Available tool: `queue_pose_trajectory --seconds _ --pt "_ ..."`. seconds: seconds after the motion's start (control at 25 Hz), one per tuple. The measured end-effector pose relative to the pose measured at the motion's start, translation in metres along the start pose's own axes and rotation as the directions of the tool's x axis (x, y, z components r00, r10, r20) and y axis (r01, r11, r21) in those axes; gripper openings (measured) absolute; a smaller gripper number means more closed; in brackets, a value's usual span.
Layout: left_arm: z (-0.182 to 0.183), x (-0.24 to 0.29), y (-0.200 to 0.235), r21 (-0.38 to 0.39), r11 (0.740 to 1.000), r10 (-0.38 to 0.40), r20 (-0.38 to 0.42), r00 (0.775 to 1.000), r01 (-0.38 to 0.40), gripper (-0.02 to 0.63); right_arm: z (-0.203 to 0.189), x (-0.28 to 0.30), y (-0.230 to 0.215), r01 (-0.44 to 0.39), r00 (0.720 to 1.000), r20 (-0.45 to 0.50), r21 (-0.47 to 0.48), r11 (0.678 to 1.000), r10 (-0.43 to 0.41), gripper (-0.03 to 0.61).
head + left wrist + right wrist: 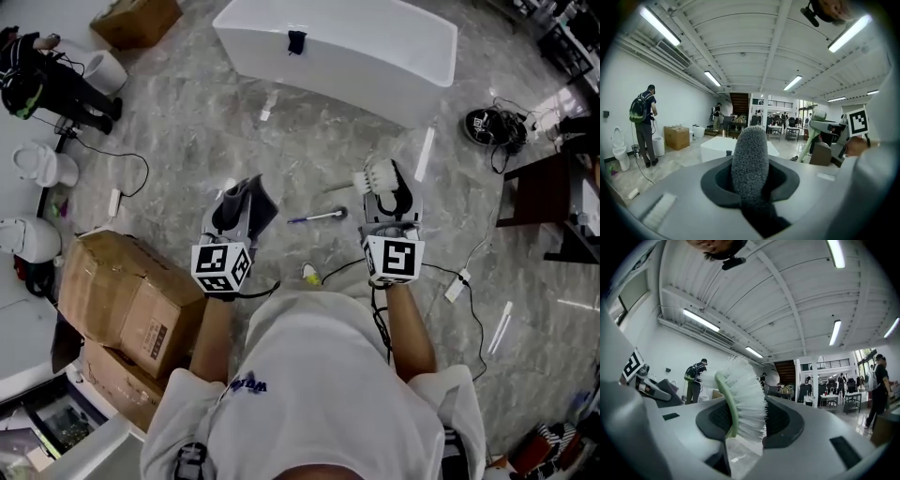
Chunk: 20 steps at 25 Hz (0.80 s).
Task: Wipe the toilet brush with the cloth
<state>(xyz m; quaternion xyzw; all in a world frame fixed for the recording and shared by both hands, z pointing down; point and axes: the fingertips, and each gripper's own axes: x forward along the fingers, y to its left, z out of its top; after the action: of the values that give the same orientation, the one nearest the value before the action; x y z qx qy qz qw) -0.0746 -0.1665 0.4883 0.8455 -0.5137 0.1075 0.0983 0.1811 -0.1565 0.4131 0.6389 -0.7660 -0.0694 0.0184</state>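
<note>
left gripper point(236, 208) tight on the grey cloth point(750, 159), right gripper point(388, 199) tight on the toilet brush point(745, 399)

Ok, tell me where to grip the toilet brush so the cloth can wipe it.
Take the toilet brush by its pale green handle, just behind the head, coming from the green back rather than the bristle side. The right gripper has its jaws shut across the bristles, likely covering what the cloth in the left gripper must reach.
</note>
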Motion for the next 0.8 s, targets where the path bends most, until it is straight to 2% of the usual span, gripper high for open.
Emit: queue_pose_trajectory --seconds 0.16,0.52,0.8 --pt "0.0 -0.007 0.008 0.02 1.0 0.011 -0.01 1.0 -0.011 0.091 0.0 -0.001 0.008 -0.014 1.0 0.0 -0.018 1.0 0.014 0.166" --pt "0.007 -0.03 0.043 -0.033 0.996 0.081 0.039 0.996 -0.08 0.091 -0.007 -0.017 0.028 -0.011 0.999 -0.033 0.011 1.0 0.012 0.166" --pt "0.012 -0.031 0.044 -0.042 0.996 0.077 0.07 0.995 -0.074 0.091 -0.002 -0.019 0.035 -0.014 1.0 -0.028 0.004 1.0 0.014 0.166"
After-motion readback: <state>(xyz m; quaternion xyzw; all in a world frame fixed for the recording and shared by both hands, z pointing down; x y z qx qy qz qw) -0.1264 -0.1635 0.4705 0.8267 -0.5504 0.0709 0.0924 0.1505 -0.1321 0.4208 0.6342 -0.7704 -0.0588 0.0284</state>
